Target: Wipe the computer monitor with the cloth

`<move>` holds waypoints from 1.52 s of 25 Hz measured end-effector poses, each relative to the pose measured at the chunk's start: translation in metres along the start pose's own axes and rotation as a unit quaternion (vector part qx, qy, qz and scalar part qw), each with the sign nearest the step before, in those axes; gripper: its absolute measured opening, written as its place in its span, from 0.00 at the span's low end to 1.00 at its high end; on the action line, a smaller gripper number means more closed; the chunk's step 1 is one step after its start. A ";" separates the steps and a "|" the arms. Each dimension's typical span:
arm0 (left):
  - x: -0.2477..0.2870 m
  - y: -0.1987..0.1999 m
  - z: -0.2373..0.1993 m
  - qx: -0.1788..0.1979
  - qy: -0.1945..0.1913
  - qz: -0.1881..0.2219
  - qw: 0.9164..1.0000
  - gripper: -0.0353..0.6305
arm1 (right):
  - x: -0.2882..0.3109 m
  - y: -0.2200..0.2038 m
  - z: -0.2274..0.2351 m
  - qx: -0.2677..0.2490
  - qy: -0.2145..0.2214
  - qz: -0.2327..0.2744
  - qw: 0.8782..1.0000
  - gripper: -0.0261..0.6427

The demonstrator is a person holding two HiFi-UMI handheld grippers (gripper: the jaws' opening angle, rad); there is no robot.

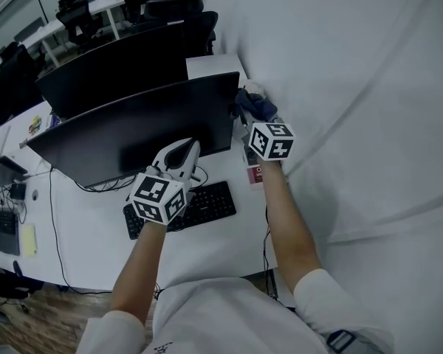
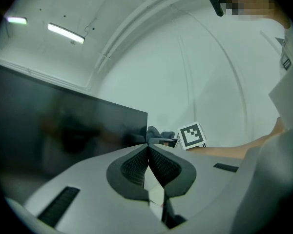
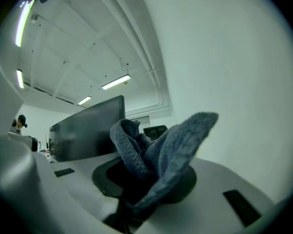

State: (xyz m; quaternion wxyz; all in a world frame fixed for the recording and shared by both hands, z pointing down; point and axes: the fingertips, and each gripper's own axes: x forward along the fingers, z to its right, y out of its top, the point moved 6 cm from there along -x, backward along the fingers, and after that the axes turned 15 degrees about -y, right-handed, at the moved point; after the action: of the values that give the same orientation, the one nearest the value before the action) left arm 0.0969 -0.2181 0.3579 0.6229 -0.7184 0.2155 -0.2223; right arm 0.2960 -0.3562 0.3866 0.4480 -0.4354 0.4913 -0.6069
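A wide black monitor (image 1: 148, 124) stands on the white desk (image 1: 214, 242), its screen dark. My right gripper (image 1: 249, 115) is shut on a crumpled blue-grey cloth (image 1: 257, 105), held at the monitor's upper right corner. In the right gripper view the cloth (image 3: 161, 150) bulges out of the jaws, with the monitor (image 3: 88, 128) off to the left. My left gripper (image 1: 180, 156) hangs in front of the screen's lower middle, above the keyboard, jaws shut with nothing between them. The left gripper view shows the fingertips (image 2: 147, 152) pressed together, the screen (image 2: 63, 126) to the left and the cloth (image 2: 156, 132) beyond.
A black keyboard (image 1: 184, 209) lies below the monitor, with cables trailing left. A second dark monitor (image 1: 111, 68) stands behind. A white wall (image 1: 354, 87) runs close along the desk's right side. A small red item (image 1: 255, 174) sits by the monitor foot. A phone and notes (image 1: 4, 227) lie far left.
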 end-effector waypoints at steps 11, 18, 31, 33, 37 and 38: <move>-0.010 0.012 0.001 0.016 0.010 0.008 1.000 0.07 | -0.011 0.069 -0.011 0.004 0.014 0.065 0.998 0.20; -0.027 0.013 0.002 0.017 0.021 0.011 1.000 0.07 | -0.018 0.084 -0.015 -0.001 0.009 0.082 0.997 0.20; -0.098 -0.001 0.012 0.008 0.035 0.019 0.999 0.07 | -0.088 0.094 -0.051 -0.014 0.027 0.116 0.993 0.20; -0.115 -0.003 0.016 0.002 0.038 0.022 0.999 0.07 | -0.107 0.090 -0.068 -0.011 0.042 0.116 0.992 0.20; -0.151 -0.006 0.026 -0.004 0.046 0.027 0.999 0.07 | -0.150 0.076 -0.101 0.025 0.070 0.115 0.991 0.20; -0.161 -0.007 0.029 -0.006 0.048 0.029 0.998 0.07 | -0.162 0.070 -0.110 0.037 0.077 0.113 0.990 0.20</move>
State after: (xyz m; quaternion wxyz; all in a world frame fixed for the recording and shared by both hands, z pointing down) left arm -0.0157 -0.1000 0.3533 0.6134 -0.7043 0.2674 -0.2371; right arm 0.2331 -0.1844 0.2878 0.4905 -0.3126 0.5472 -0.6019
